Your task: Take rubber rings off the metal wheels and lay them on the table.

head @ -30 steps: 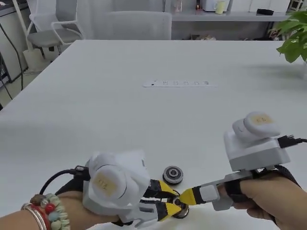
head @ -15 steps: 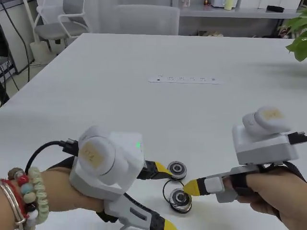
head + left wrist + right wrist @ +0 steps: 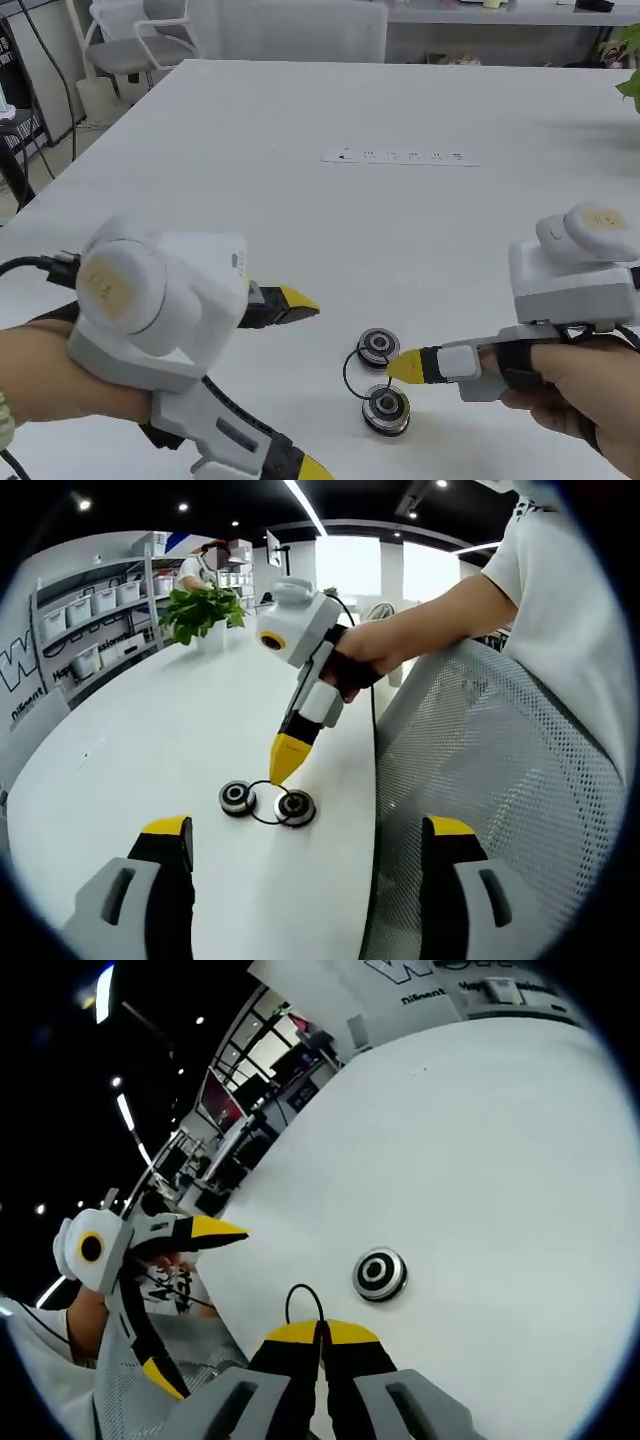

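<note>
The rubber ring (image 3: pixel 346 373) is a thin black loop lying just left of the near metal wheel (image 3: pixel 387 409), between it and the far metal wheel (image 3: pixel 378 346). One side of the loop is pinched in the right gripper (image 3: pixel 405 367), whose 2 yellow-tipped jaws are pressed together on it; in the right gripper view the loop arches out just past the closed tips. The loop's lower end runs up to the near metal wheel, and whether it is hooked on that wheel or free of it cannot be told. Both wheels lie flat on the white table (image 3: pixel 300 180), close together but apart, the far one just beyond the near one. The right gripper reaches in from the right of the near metal wheel, low over the table, held in the person's hand.

The left gripper (image 3: pixel 307 832) is off to the left of the near metal wheel and raised above the table. Its 2 jaws stand wide apart with nothing between them, and its own view looks across at both wheels and the ring. Well beyond the near metal wheel, a flat strip of sockets (image 3: pixel 400 156) is set into the table. Past the table's far left corner stands a white office chair (image 3: pixel 130 45).
</note>
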The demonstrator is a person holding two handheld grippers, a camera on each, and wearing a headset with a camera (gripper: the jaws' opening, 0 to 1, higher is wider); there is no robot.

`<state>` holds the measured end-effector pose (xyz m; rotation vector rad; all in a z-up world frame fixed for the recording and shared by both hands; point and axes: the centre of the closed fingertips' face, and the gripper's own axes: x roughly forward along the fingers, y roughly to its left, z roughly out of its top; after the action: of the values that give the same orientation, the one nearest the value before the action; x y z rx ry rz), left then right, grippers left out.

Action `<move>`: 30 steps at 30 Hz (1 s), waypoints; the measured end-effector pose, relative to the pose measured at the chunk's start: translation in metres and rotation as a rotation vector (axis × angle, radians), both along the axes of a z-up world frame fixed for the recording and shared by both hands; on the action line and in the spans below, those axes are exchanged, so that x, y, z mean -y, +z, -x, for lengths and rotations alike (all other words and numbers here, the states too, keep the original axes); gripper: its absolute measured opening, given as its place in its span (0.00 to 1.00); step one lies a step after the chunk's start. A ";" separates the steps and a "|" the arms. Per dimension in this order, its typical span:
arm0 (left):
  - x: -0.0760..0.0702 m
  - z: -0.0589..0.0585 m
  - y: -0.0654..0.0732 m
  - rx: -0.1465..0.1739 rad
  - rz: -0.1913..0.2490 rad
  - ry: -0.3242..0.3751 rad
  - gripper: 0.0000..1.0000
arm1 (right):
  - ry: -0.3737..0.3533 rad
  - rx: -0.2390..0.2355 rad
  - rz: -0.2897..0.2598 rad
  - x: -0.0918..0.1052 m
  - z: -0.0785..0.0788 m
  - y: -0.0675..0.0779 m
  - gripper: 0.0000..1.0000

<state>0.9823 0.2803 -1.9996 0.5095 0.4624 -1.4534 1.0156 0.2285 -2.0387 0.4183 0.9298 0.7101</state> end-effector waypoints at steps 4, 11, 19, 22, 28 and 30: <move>-0.020 -0.004 0.004 0.021 -0.023 0.043 0.96 | 0.006 0.015 0.006 -0.001 0.000 0.002 0.00; -0.043 -0.010 0.016 0.040 0.007 0.153 0.97 | -0.006 0.016 -0.006 0.000 -0.002 0.004 0.00; -0.066 -0.012 0.011 0.029 0.014 0.275 0.98 | -0.021 0.034 0.004 0.007 -0.006 0.009 0.00; -0.068 -0.011 0.013 0.034 0.042 0.300 0.98 | -0.037 0.045 -0.008 0.010 -0.009 0.013 0.00; -0.069 -0.011 0.004 -0.008 0.081 0.362 0.99 | -0.070 0.061 -0.036 0.015 -0.014 0.021 0.00; -0.067 -0.008 0.000 -0.013 0.083 0.364 0.99 | -0.080 0.068 -0.040 0.017 -0.016 0.023 0.00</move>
<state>0.9906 0.3474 -1.9996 0.3289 0.4757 -1.1216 1.0314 0.2119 -2.0156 0.4618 0.8314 0.6671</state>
